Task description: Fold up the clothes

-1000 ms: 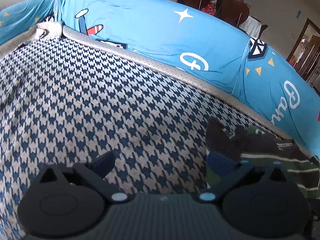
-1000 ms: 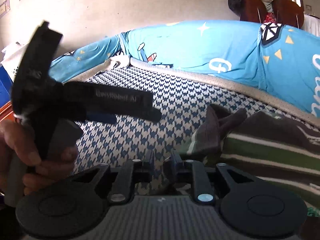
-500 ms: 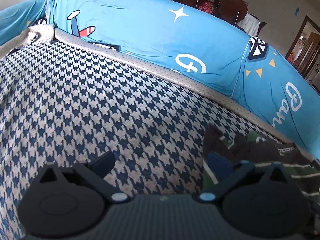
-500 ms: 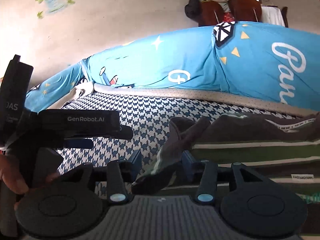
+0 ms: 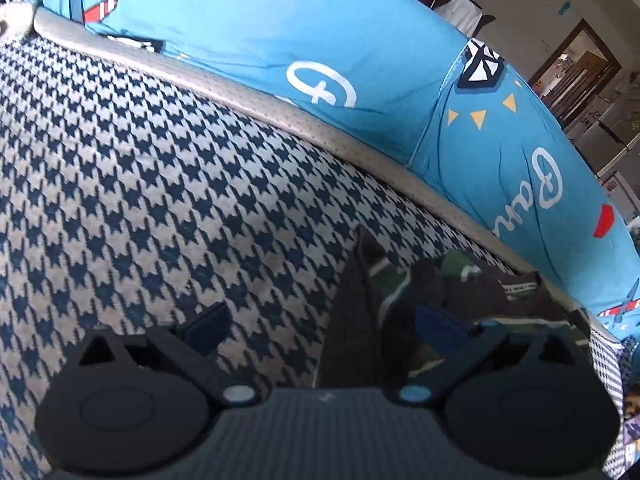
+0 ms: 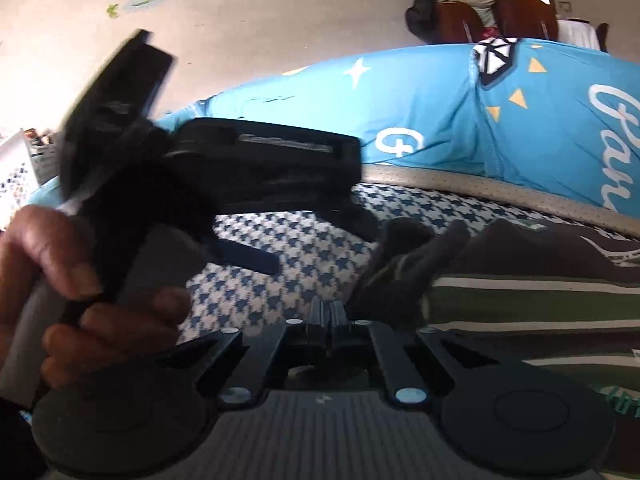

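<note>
We find the dark grey garment with green and white stripes [image 6: 532, 292] lying on the blue-and-cream houndstooth cover [image 5: 160, 184], its bulk to the right, close to the grey perforated piping [image 5: 280, 116] that edges the cover. One dark flap of it stands raised, towards the left of the pile, and the rest lies in loose layers, not yet a flat, squared shape.

The right gripper [image 6: 329, 314] has its two fingers brought together, just beside the foot of that raised flap; we cannot tell whether any cloth is pinched between them. The left gripper [image 5: 320, 322] has its fingers spread wide, the raised flap showing in the gap, the blue pad [image 5: 436, 322] over the striped cloth. A hand [image 6: 80, 280] holds this tool in the right wrist view.

We judge a fold to be in hand, at the garment's left edge. The next move calls for a firm hold on the flap's edge and a level carry across the body.

Behind stands a bright blue cushion with white lettering [image 5: 320, 40].
</note>
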Motion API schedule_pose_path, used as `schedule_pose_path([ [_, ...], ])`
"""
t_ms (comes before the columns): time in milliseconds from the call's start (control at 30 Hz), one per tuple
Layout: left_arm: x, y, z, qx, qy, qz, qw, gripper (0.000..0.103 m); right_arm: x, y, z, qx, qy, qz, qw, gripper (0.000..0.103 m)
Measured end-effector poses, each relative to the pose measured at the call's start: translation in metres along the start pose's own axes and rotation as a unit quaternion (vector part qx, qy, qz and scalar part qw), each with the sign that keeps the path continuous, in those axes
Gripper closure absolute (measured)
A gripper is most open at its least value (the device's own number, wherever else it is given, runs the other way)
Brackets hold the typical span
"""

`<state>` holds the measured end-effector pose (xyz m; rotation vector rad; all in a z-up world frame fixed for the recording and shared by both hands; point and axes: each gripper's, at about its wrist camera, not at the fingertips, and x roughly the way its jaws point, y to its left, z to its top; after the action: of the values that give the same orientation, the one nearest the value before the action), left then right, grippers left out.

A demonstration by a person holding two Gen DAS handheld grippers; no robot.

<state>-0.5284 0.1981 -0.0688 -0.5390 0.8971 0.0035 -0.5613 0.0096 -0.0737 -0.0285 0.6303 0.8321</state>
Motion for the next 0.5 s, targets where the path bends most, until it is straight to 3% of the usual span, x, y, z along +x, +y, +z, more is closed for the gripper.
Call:
schedule_pose_path([
  [233, 0.014, 0.003, 0.001, 0.005, 0.021, -0.016, 0.9996, 0.0, -0.003, 0.018, -0.007, -0.028, 0.01, 0.03, 0.999, 0.098],
  [500, 0.028, 0.009, 0.004, 0.002, 0.021, 0.011, 0.9997, 0.0, -0.002, 0.019, -0.015, -0.03, 0.027, 0.032, 0.999, 0.098],
])
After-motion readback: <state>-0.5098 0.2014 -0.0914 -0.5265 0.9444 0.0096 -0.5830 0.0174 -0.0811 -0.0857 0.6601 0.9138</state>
